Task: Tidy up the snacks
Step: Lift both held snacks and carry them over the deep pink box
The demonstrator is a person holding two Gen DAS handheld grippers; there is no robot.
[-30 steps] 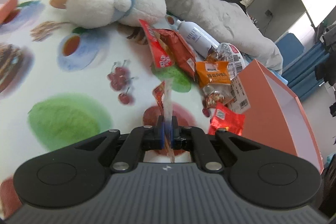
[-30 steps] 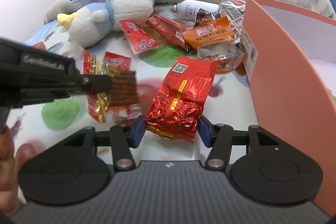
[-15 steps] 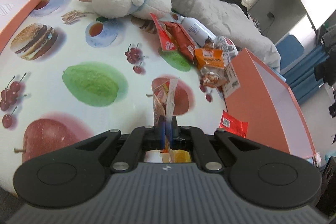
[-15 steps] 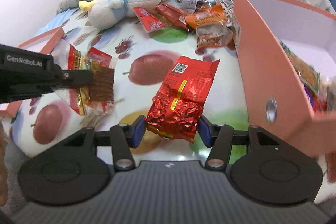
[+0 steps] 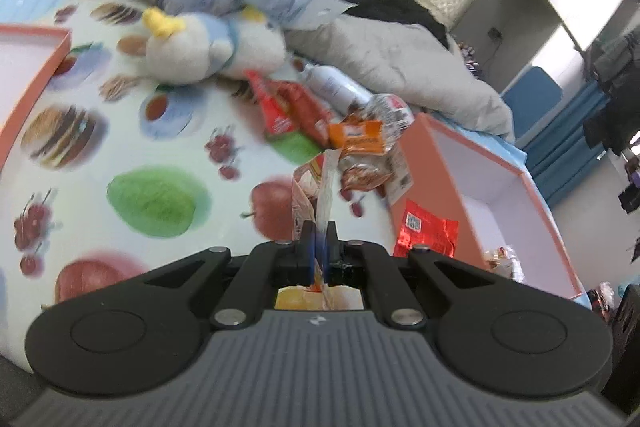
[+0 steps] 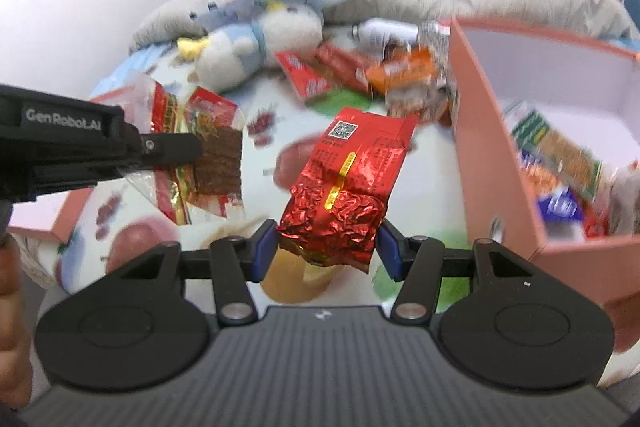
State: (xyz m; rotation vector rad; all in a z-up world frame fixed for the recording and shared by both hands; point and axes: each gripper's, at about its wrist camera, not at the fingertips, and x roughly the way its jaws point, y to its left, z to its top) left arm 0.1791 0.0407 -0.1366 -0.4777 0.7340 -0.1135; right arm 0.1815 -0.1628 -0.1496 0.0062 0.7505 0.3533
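Left tongs [image 5: 319, 233]: pressed together on clear snack packet [image 6: 196, 151]. Right tongs [image 6: 326, 247]: pinching red foil pouch [image 6: 352, 179]. Orange box [image 6: 476, 131]: near bed's right edge.

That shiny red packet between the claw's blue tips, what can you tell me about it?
The red packet is a crinkled foil pouch, puffy at the lower end and flat at the top, with a gold strip down its middle and a square code label near its top edge. It tilts slightly, held off the bed by the right claw, whose blue pads press its lower sides.
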